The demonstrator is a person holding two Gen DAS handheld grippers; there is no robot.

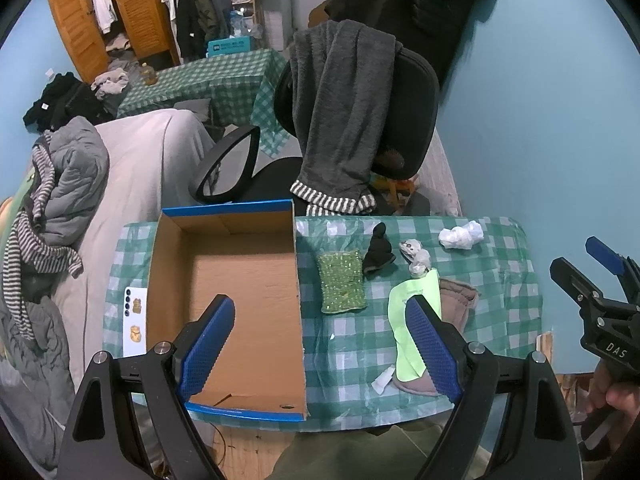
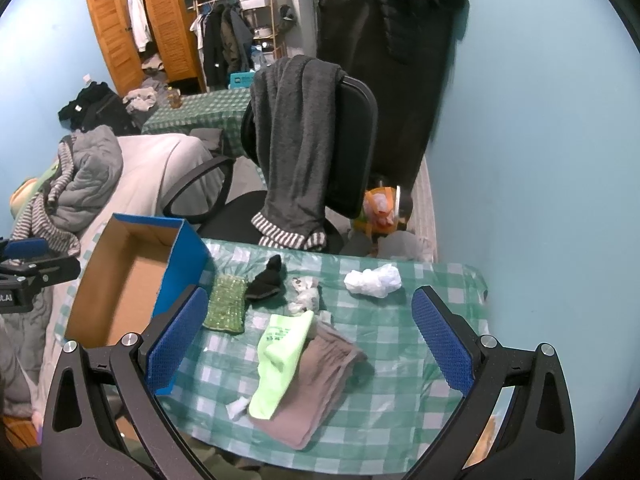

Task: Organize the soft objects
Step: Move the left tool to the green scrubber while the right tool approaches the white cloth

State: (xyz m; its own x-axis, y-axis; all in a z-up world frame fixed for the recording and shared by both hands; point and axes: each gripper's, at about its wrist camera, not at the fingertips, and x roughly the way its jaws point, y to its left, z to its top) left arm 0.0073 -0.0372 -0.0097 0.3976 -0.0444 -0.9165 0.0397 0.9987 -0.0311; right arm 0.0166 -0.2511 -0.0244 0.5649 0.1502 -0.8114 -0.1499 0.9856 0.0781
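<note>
An empty cardboard box [image 1: 240, 280] with blue outer walls sits on the left of the checked table; it also shows in the right wrist view [image 2: 132, 280]. To its right lie a green sequined pad [image 1: 342, 282] [image 2: 226, 304], a black sock [image 1: 378, 254] [image 2: 266, 278], a grey-white bundle [image 1: 416, 256] [image 2: 306, 294], a white crumpled piece [image 1: 460, 236] [image 2: 372, 280], and a neon green sock [image 1: 404, 332] [image 2: 282, 364] on a brown folded cloth [image 1: 458, 300] [image 2: 324, 380]. My left gripper [image 1: 320, 344] is open above the box's right wall. My right gripper [image 2: 308, 344] is open above the green sock.
A black office chair [image 1: 408, 92] draped with a grey garment [image 1: 344, 112] stands behind the table. A white phone [image 1: 134, 320] lies left of the box. A bed with clothes is at the left. The blue wall is close on the right.
</note>
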